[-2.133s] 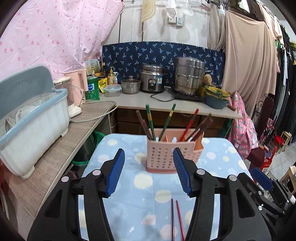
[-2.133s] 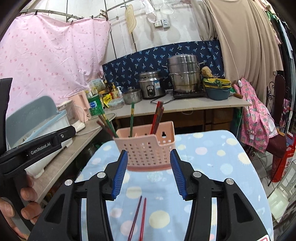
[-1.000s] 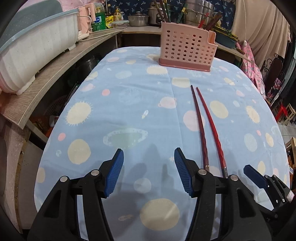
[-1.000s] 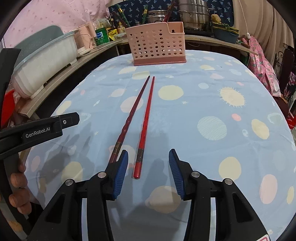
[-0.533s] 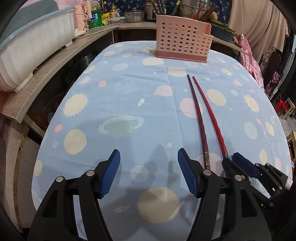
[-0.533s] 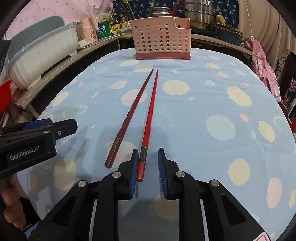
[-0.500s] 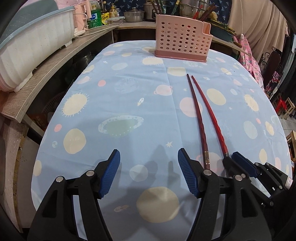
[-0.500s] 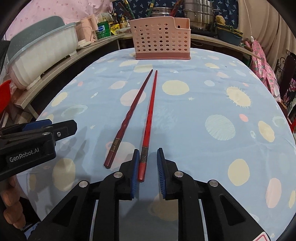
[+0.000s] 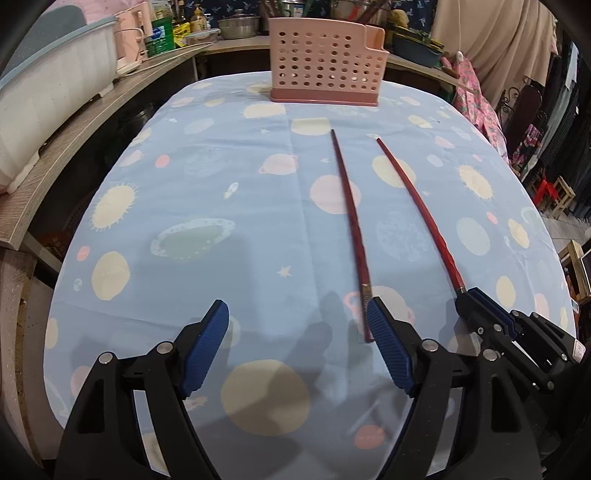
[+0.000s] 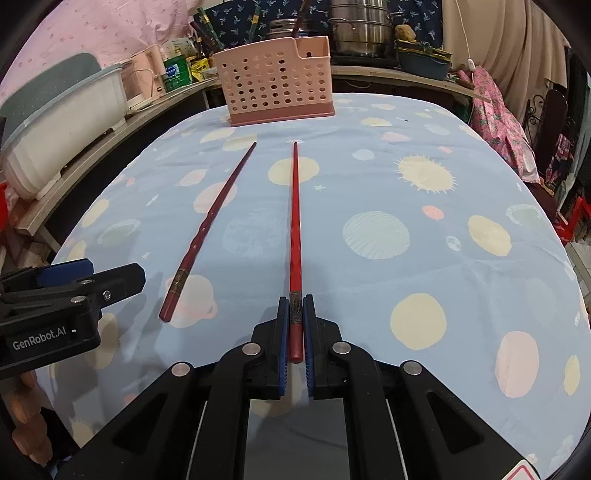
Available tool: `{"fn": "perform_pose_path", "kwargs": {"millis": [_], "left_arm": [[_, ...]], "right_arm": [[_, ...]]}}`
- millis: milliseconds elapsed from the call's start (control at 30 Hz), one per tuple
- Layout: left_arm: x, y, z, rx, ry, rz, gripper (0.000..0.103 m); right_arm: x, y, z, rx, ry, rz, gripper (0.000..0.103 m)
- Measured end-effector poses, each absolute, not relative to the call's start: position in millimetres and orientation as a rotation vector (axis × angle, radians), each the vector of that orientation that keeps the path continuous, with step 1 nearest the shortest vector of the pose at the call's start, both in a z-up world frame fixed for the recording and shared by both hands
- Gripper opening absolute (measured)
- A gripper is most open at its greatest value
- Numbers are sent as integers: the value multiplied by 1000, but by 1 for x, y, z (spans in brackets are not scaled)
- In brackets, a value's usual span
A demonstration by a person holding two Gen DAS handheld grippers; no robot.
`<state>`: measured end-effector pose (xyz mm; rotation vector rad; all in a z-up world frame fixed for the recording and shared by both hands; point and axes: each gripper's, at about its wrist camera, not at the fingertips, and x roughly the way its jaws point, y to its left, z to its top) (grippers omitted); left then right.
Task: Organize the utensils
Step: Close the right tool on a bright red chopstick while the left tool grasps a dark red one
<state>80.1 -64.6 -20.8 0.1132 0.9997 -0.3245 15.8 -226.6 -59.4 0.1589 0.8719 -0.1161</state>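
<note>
Two chopsticks lie lengthwise on the blue planet-print tablecloth. My right gripper is shut on the thick near end of the bright red chopstick, which shows at the right in the left wrist view as red chopstick. The dark red chopstick lies to its left, apart from it. In the left wrist view this dark red chopstick ends just beside my right-hand fingertip. My left gripper hangs low over the cloth, jaws opening, nothing between them. A pink perforated utensil basket stands at the far end.
A wooden counter with a white dish-drainer tub runs along the left. Pots, bottles and a steamer crowd the back counter. Hanging clothes and stools fill the right side. A person's fingers show at the lower left.
My right gripper closed on the bright red chopstick's end and swung it away from the dark one. My left gripper's jaws widened and crept toward the dark chopstick's near end.
</note>
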Motion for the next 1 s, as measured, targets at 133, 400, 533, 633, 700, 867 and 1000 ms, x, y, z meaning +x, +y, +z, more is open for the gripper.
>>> {"fn": "perform_pose_path", "kwargs": {"millis": [133,400,533,633,700,867,1000], "left_arm": [[78,-74,-24,120,1004,-352,74],[85,-81,-37,89,1043,-357,70],[86,-84,-40,130,1041,-335,60],[86,-83,-39,143,1038,-324,50],[86,-81,-39,144,1038,-324,41],[87,-78,-38,144,1041,-335,12],[88,-77,-37,138,1050,-353,8]], "right_arm": [[12,-230,-59,166,870,-121,7],[12,-228,-60,159,867,-125,7],[12,-228,-60,155,867,-125,7],[12,-227,-60,150,864,-129,7],[12,-227,-60,149,863,-129,7],[12,-227,-60,150,865,-128,7],[11,-227,-60,153,867,-126,7]]}}
